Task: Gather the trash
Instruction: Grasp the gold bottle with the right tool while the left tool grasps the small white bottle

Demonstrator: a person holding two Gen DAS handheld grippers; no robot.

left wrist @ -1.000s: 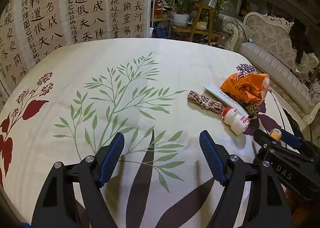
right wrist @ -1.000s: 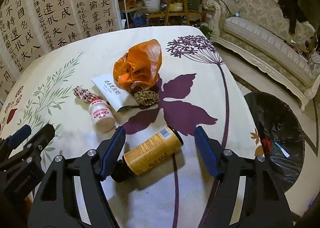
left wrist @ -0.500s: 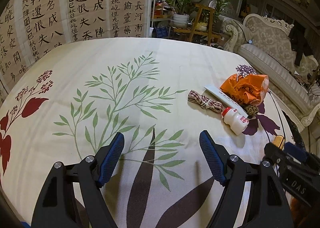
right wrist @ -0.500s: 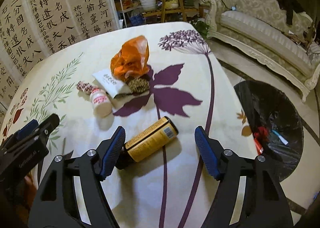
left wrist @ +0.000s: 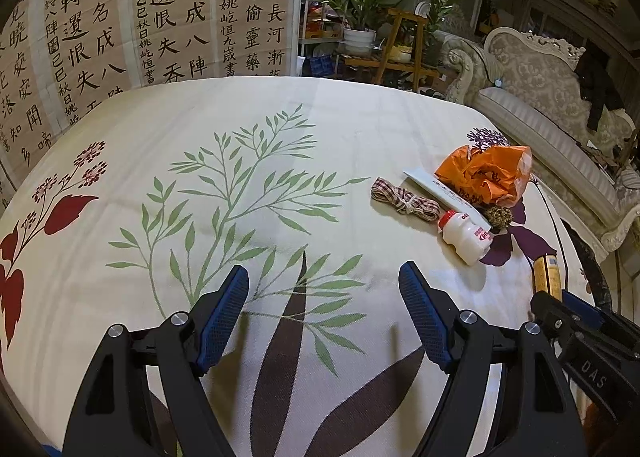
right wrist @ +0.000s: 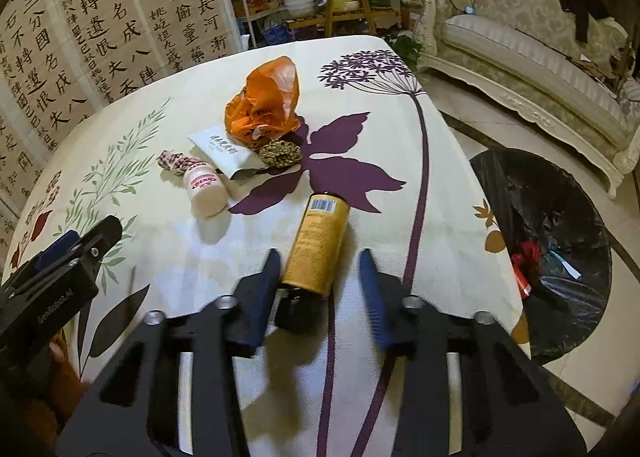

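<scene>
The right tool (right wrist: 318,289) has just been closing its jaws around the yellow can (right wrist: 318,245), which lies on its side between them with its black cap toward the camera. The left pad looks to be against the can near the cap; a gap shows between the right pad and the can's side, and motion blur hides whether the can is gripped yet. The left tool (left wrist: 324,315) hangs over a bare stretch of the surface (left wrist: 224,109), jaws wide apart with nothing between them. Beyond the can, well apart from it, lie a small white bottle (right wrist: 205,189), a checked ribbon (right wrist: 174,160) just behind it, a white packet (right wrist: 222,151), a brown clump (right wrist: 280,153) and a crumpled orange bag (right wrist: 262,105) resting on the packet. The surface's right edge runs just beside the can, and past it, on the floor, stands a bin (right wrist: 556,253) lined with a black bag, its mouth open. The surface to the left is clear of things.
</scene>
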